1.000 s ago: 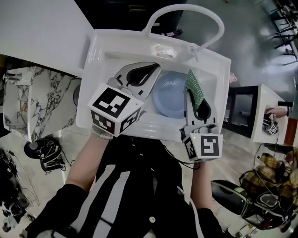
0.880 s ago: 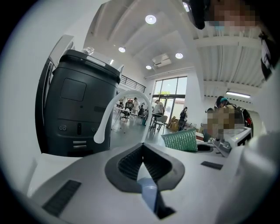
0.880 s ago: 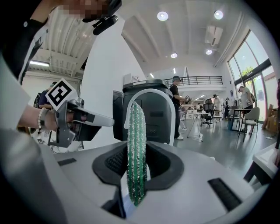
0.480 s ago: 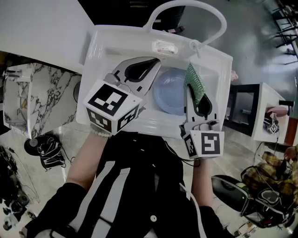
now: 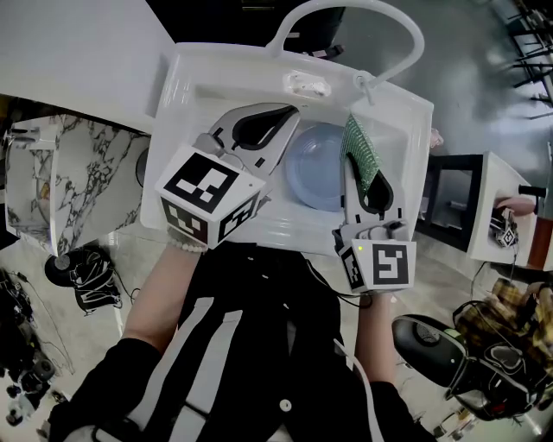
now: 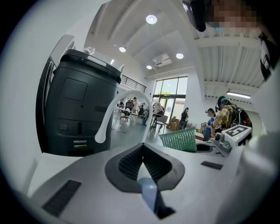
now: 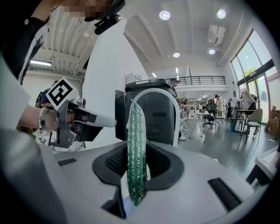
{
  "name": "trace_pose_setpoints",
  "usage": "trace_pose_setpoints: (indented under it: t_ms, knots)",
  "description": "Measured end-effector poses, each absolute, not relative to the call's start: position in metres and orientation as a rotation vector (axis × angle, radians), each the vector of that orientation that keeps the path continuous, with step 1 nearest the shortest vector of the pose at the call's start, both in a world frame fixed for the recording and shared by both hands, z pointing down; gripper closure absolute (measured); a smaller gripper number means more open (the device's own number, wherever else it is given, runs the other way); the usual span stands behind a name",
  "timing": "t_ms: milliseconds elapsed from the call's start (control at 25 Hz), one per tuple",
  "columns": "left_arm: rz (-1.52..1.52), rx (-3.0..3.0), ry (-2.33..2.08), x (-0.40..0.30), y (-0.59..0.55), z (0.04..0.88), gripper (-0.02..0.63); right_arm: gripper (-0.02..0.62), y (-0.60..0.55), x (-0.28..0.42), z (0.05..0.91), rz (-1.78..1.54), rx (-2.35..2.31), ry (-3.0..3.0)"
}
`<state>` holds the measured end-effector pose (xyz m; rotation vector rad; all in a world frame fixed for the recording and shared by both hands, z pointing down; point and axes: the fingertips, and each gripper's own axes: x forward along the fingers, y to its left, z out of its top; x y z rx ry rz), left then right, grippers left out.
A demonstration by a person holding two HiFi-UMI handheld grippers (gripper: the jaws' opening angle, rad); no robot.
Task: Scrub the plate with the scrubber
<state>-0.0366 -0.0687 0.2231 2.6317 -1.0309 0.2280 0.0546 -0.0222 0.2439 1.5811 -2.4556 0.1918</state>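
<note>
The blue plate sits in the middle of the white sink, and its left edge is pinched between the closed jaws of the left gripper, which reaches in over the sink's left side. On the sink's right side, just over the plate's right edge, the right gripper is clamped on the green scrubber, which stands on edge between its jaws. A white arched tap rises from the sink's far rim.

Bright ceiling lights, sharp centres, dark fisheye-warped edges.
</note>
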Motion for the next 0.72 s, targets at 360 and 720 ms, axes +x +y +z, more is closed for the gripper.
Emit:
trace_pose_setpoints:
  t_ms: [360,720]
  knots:
    - [0.234,2.633,-1.025,-0.036,-0.069,0.227,0.606,0.503,-0.023,0.054,0.248,0.202,1.559,-2.446]
    - [0.271,2.639,-1.029,-0.041,-0.065,0.232,0.606,0.503,-0.018,0.042,0.252,0.206,1.515,-2.448]
